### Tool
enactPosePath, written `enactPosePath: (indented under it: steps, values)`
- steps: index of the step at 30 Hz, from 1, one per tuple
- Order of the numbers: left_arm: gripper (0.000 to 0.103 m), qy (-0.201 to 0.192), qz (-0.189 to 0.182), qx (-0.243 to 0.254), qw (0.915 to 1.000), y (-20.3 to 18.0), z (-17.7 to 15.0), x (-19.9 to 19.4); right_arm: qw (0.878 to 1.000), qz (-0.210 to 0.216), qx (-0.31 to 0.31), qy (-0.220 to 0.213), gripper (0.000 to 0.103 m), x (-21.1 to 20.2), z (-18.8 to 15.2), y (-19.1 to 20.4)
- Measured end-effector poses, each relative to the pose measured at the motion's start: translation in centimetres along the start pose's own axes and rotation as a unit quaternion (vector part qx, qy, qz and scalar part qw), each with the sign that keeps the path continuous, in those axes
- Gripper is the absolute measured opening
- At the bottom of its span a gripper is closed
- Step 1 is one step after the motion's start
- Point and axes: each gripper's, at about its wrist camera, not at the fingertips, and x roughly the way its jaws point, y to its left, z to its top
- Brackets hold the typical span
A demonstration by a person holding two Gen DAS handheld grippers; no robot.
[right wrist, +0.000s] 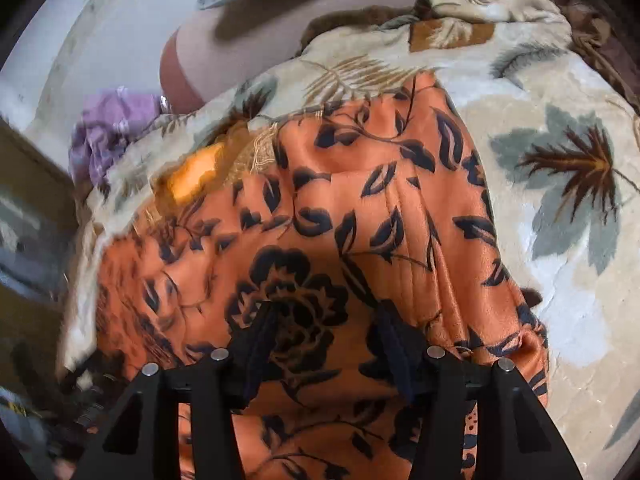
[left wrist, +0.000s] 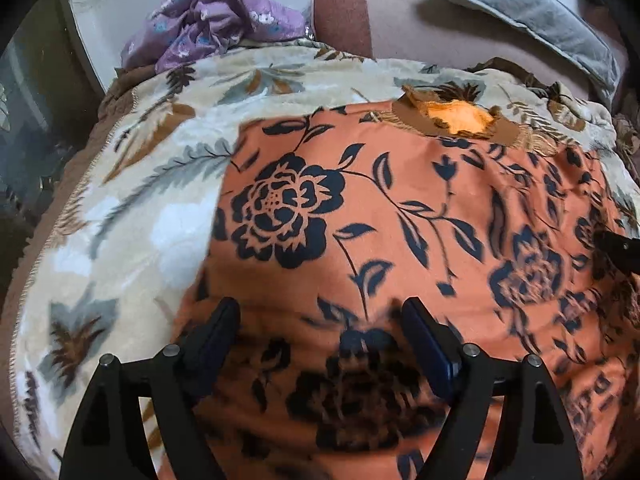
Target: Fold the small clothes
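An orange garment (left wrist: pixel 360 200) with a black flower print lies spread on a floral blanket (left wrist: pixel 160 160). Its neckline (left wrist: pixel 460 118), trimmed in gold, points away from me. My left gripper (left wrist: pixel 320 320) hovers low over the garment's near left part, jaws wide apart, nothing pinched between them. In the right wrist view the same garment (right wrist: pixel 360 220) shows lengthwise creases, and my right gripper (right wrist: pixel 326 320) stands open just above a black flower, its fingers apart with flat cloth under them. A dark fingertip of the right gripper (left wrist: pixel 616 248) shows at the left view's right edge.
A crumpled purple flowered cloth (left wrist: pixel 216 20) lies at the back left, beyond the blanket. A brownish-pink pillow (left wrist: pixel 400 20) and a grey cushion (left wrist: pixel 540 12) lie at the back. The blanket (right wrist: pixel 540 200) extends to the garment's right. The bed edge drops off at the left.
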Motion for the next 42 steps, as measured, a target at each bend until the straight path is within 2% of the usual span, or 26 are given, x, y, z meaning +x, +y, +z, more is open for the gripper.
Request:
enactPosePath:
  steps: [1,2,3,4,6,8,9,11,14,17,21,28,32,37,40,42]
  values:
    - [0.083,-0.01,-0.002,0.003,0.9999,0.0,-0.2,-1.4,1.0,0.004,0.007,0.001,0.055,-0.6,-0.1,-0.1]
    - [0.083,-0.021,-0.004,0.007,0.9998,0.0,-0.4,-3.0,0.999,0.028,0.02,-0.005,0.056,-1.8,-0.4,-0.3]
    - [0.083,-0.033,-0.008,0.013,0.9993,0.1,-0.7,-4.7,0.998,0.054,0.028,-0.019,0.056,-3.2,-0.6,-0.4]
    - [0.083,-0.048,-0.011,0.021,0.9986,0.1,-1.2,-6.8,0.997,0.064,0.028,-0.041,0.056,-4.9,-1.0,-0.6]
    - [0.084,-0.071,-0.01,0.029,0.997,0.5,-2.1,-10.0,0.994,0.039,0.005,-0.102,0.056,-8.6,-1.8,-0.4]
    - [0.091,-0.096,-0.013,0.022,0.995,1.3,-3.7,-13.2,0.988,0.027,-0.026,-0.149,0.056,-11.8,-3.4,-0.1]
    - [0.095,-0.108,-0.017,0.013,0.994,1.7,-4.8,-14.6,0.986,0.026,-0.037,-0.161,0.057,-13.1,-4.5,0.3]
    - [0.095,-0.12,-0.019,0.0,0.9925,2.3,-6.5,-16.1,0.982,0.03,-0.046,-0.183,0.058,-15.2,-6.8,0.0]
    - [0.095,-0.12,-0.024,-0.016,0.9924,2.6,-9.2,-16.8,0.983,0.042,-0.028,-0.176,0.058,-16.6,-9.9,-0.7]
    - [0.095,-0.105,-0.018,-0.018,0.9942,2.1,-11.5,-16.3,0.984,0.03,-0.029,-0.171,0.058,-18.3,-12.6,-1.8]
    - [0.095,-0.087,-0.027,-0.02,0.9956,1.0,-13.7,-16.6,0.984,0.033,-0.025,-0.172,0.058,-19.7,-14.6,-2.9]
    - [0.095,-0.074,-0.018,-0.027,0.9967,0.1,-14.5,-16.2,0.988,0.029,-0.031,-0.147,0.058,-18.8,-15.5,-3.2]
    - [0.095,-0.055,-0.003,-0.036,0.9978,0.6,-15.4,-14.5,0.993,0.028,0.008,-0.11,0.058,-16.9,-15.2,-4.7]
    - [0.095,-0.028,0.021,-0.006,0.9994,-0.4,-16.5,-11.4,0.991,0.048,0.056,-0.107,0.058,-16.4,-14.3,-6.6]
    - [0.095,0.002,0.014,-0.006,0.9999,-0.4,-16.8,-9.8,0.991,0.056,0.071,-0.097,0.058,-15.8,-13.9,-7.1]
    - [0.095,-0.003,0.008,-0.007,0.9999,-0.2,-16.3,-9.8,0.991,0.069,0.077,-0.084,0.058,-15.1,-13.5,-6.9]
